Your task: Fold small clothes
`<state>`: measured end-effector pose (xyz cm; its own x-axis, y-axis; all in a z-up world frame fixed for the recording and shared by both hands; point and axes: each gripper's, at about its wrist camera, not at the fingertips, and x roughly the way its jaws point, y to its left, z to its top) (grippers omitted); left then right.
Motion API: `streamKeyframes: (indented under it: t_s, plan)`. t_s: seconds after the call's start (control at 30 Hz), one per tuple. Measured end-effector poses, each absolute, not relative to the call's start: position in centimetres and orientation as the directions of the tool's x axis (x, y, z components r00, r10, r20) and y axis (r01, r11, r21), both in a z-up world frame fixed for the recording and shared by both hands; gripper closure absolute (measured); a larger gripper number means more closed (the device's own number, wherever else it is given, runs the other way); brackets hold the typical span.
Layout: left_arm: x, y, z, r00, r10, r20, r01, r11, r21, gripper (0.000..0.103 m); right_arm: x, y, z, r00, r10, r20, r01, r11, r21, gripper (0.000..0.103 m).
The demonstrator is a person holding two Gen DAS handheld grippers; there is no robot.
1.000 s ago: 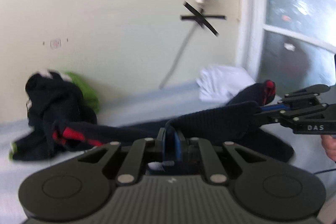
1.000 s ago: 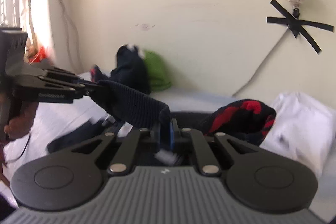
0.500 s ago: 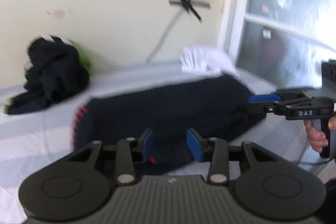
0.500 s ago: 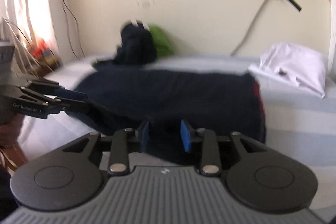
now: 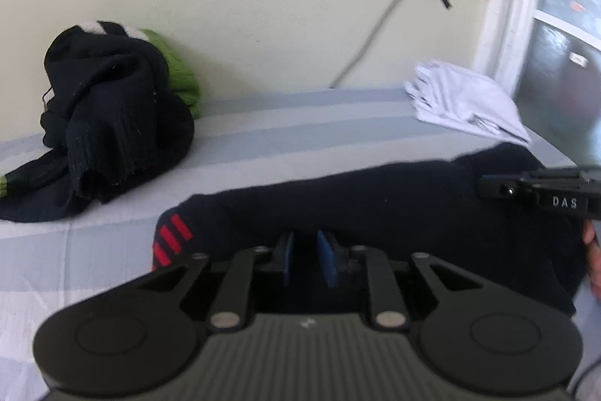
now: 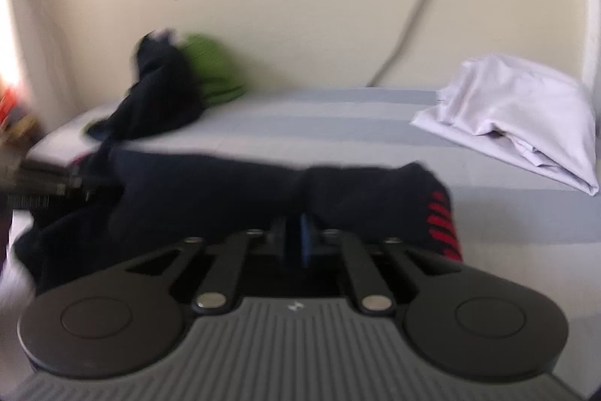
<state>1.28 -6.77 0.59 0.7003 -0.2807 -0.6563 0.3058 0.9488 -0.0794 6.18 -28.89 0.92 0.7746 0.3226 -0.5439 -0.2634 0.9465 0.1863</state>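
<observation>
Dark navy knit garment with red stripes [image 5: 375, 198]: spread on grey striped bed [image 5: 263, 123]. Left claw [image 5: 306, 260]: blue pads narrowing, parted, over its near edge. Right claw [image 6: 295, 243]: clenched; whether fabric is pinched, cannot tell.

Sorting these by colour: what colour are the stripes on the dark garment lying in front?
Red stripes on a dark navy garment, clearest in the left wrist view.

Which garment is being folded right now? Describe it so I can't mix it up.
On the striped bed sheet, in front of the wall, the dark navy garment lies stretched nearest the cameras. Unlike the black-and-green pile and white cloth, it has red stripes at one end.
</observation>
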Motion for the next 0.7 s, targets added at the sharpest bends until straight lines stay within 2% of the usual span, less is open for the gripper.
streamKeyframes:
  t_s: [0.17,0.23,0.27,0.3,0.33,0.4,0.43,0.5,0.57,0.63,0.7]
  plan:
    - [-0.1,-5.7,0.9,0.686,-0.28,-0.672,0.277,0.954,-0.114,0.085,6.3,-29.4,0.7,0.777,0.339,-0.531,-0.259,0.94,0.221,0.098]
    - [-1.4,-5.1,1.6,0.695,-0.308,-0.65,0.273,0.949,-0.158,0.087,4.9,-29.7,1.3,0.774,0.359,-0.522,-0.263,0.932,0.251,0.089]
    - [-2.2,-5.0,2.0,0.707,-0.333,-0.624,0.285,0.942,-0.179,0.085,3.4,-29.8,1.8,0.78,0.368,-0.506,-0.275,0.928,0.251,0.08]
    - [-2.8,-5.1,2.2,0.719,-0.335,-0.609,0.291,0.941,-0.174,0.083,2.8,-29.9,1.9,0.787,0.376,-0.489,-0.292,0.925,0.242,0.071]
    - [-3.2,-5.4,1.8,0.729,-0.309,-0.611,0.288,0.948,-0.136,0.083,1.8,-30.0,1.9,0.794,0.378,-0.476,-0.302,0.925,0.231,0.068]
    - [-2.2,-6.1,-0.1,0.706,-0.228,-0.671,0.257,0.965,-0.058,0.084,0.7,-30.3,1.1,0.791,0.344,-0.505,-0.274,0.938,0.21,0.069]
    - [-2.4,-5.9,-0.3,0.72,-0.234,-0.653,0.257,0.964,-0.062,0.084,0.5,-30.9,0.5,0.792,0.351,-0.499,-0.275,0.935,0.222,0.07]
    - [-2.3,-5.8,0.5,0.707,-0.239,-0.665,0.247,0.965,-0.085,0.084,0.0,-32.0,0.8,0.788,0.363,-0.498,-0.257,0.928,0.271,0.071]
    - [-3.0,-5.1,1.9,0.713,-0.307,-0.63,0.257,0.951,-0.172,0.084,-1.0,-33.3,2.2,0.804,0.354,-0.478,-0.22,0.923,0.315,0.066]
    - [-3.9,-5.1,3.2,0.715,-0.392,-0.579,0.302,0.92,-0.249,0.084,-2.7,-35.4,3.3,0.842,0.352,-0.409,-0.191,0.903,0.385,0.055]
    - [-4.3,-5.9,3.9,0.696,-0.462,-0.55,0.354,0.887,-0.297,0.084,-4.0,-37.9,3.6,0.872,0.323,-0.367,-0.122,0.871,0.476,0.038]
